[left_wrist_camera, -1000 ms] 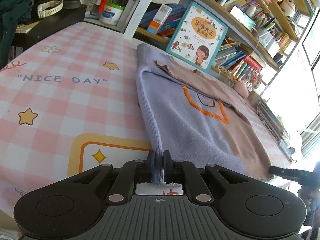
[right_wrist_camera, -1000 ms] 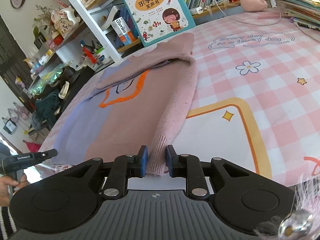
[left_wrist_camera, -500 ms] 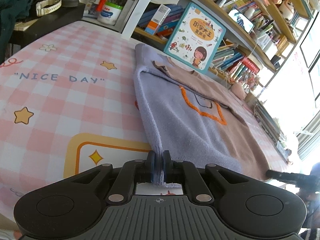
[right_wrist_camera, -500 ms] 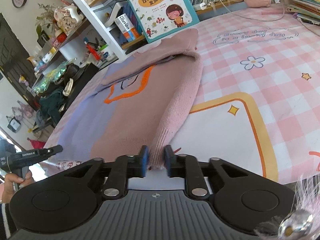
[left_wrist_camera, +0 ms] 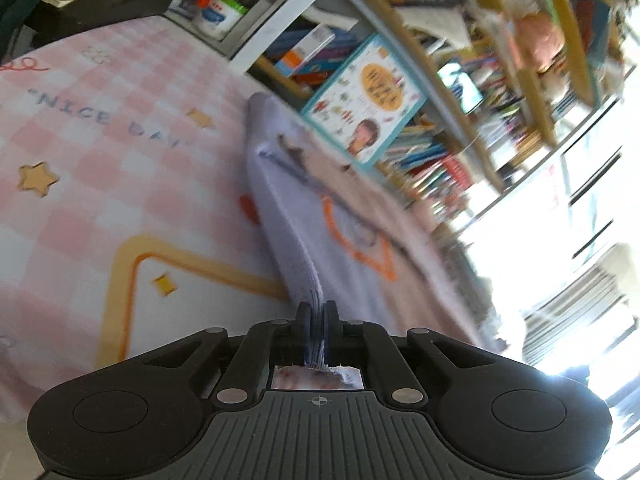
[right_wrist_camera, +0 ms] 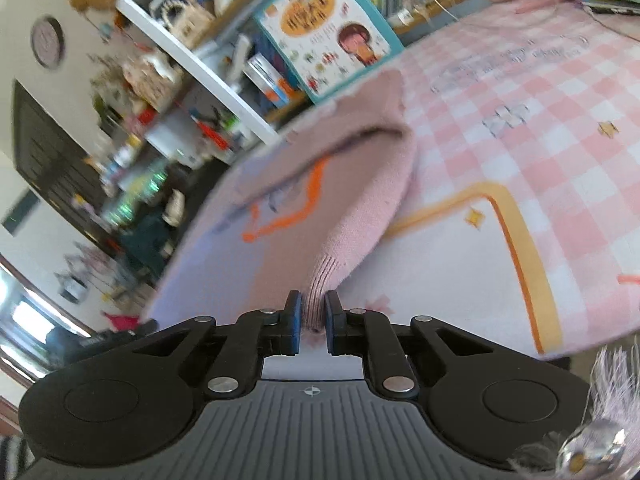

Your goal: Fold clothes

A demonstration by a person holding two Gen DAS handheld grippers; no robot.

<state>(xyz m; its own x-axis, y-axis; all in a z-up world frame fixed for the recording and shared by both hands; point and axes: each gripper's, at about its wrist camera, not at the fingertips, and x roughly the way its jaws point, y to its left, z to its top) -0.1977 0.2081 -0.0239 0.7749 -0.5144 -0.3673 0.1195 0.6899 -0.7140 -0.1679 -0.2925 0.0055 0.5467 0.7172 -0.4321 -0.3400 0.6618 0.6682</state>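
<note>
Since a second ago both views have tilted and blurred, and the right gripper (right_wrist_camera: 312,318) has just been closing: its blue pads, which stood apart around the pink ribbed hem, now pinch it. The left gripper (left_wrist_camera: 316,326) is clamped on the lilac hem as before, the cloth bunched into a thin ridge between its pads.

The sweater (left_wrist_camera: 360,280) is a soft knit, lilac on one half and dusty pink on the other (an orange outline is stitched across the chest). It lies flat on the worktop (right_wrist_camera: 520,140), its two near corners lifted into the grippers, with a sleeve folded across its far end. The worktop cover around the sweater is smooth pink-and-white check, with yellow stars and a rounded yellow border. Just beyond the sweater's far end a glossy picture book (right_wrist_camera: 328,28) leans upright against the bookshelf (left_wrist_camera: 460,80).
</note>
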